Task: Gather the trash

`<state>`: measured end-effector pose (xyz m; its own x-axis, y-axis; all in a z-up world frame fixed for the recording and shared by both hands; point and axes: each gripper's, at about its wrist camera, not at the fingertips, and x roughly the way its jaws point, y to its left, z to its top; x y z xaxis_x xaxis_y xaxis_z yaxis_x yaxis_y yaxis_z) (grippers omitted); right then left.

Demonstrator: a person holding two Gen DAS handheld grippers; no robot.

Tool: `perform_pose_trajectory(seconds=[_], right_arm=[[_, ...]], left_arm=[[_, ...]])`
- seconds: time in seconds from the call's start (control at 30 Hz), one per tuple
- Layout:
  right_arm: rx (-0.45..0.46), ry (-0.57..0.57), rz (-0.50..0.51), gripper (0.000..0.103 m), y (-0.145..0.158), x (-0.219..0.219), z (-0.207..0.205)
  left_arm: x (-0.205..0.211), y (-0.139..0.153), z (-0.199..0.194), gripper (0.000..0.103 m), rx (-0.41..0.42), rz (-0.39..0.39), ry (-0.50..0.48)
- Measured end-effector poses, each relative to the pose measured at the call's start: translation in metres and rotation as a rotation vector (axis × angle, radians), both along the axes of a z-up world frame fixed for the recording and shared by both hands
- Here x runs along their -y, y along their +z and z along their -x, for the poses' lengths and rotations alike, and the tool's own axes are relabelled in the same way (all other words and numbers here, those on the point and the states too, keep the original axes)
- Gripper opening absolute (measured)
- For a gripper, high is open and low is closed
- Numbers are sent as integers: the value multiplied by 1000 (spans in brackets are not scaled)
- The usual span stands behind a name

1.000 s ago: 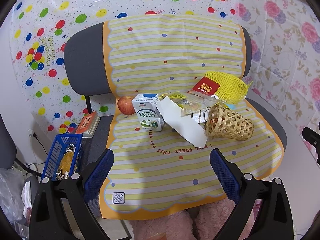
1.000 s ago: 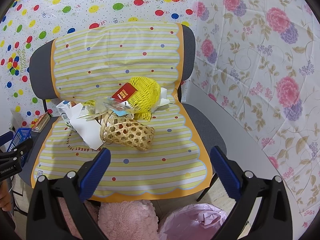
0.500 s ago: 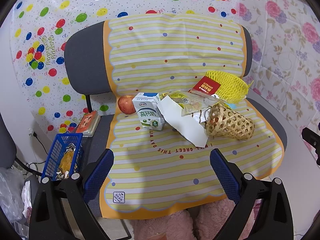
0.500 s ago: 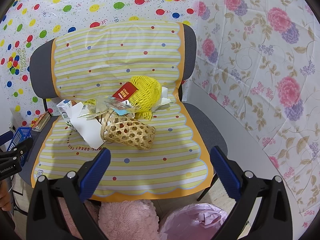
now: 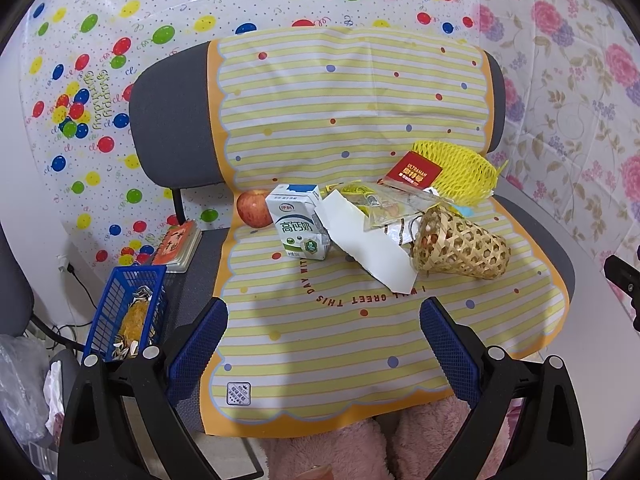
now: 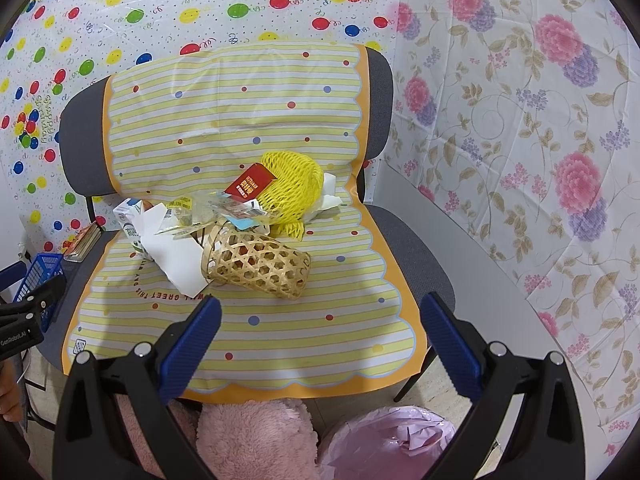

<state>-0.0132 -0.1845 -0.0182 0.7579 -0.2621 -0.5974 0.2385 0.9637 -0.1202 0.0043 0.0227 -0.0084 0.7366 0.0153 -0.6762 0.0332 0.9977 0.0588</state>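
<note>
A pile of trash lies on a chair covered by a yellow striped mat (image 5: pixel 320 332) (image 6: pixel 280 332). It holds a white milk carton (image 5: pixel 298 226) (image 6: pixel 128 216), white paper (image 5: pixel 368 244) (image 6: pixel 172 256), clear wrappers (image 5: pixel 384 204) (image 6: pixel 208 210), a red card (image 5: pixel 416 170) (image 6: pixel 250 180), yellow foam net (image 5: pixel 464 178) (image 6: pixel 296 184) and a woven bamboo basket (image 5: pixel 460 246) (image 6: pixel 256 264) on its side. A red apple (image 5: pixel 252 208) sits behind the carton. My left gripper (image 5: pixel 324 340) and right gripper (image 6: pixel 320 336) hover open over the mat's front, holding nothing.
A blue basket (image 5: pixel 128 312) with scraps and a small book (image 5: pixel 178 244) sit left of the chair. A pink bag (image 6: pixel 384 444) lies on the floor below the seat, beside pink plush (image 6: pixel 248 440). Patterned sheets cover the walls behind.
</note>
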Motion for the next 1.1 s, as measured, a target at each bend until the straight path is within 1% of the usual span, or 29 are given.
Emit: perform_pose_trajectory(seconds=[0.6, 0.77, 0.97, 1.1], right_arm=[[-1, 1, 1, 97, 2, 1, -1], [-4, 2, 1, 97, -2, 0, -1], [-26, 7, 2, 97, -15, -2, -11], [-47, 45, 7, 97, -28, -1, -24]], left_arm=[[0, 0, 1, 96, -1, 0, 0], [0, 0, 1, 96, -2, -1, 4], [-1, -8, -4, 96, -26, -2, 24], [-4, -16, -12, 96, -49, -6, 48]])
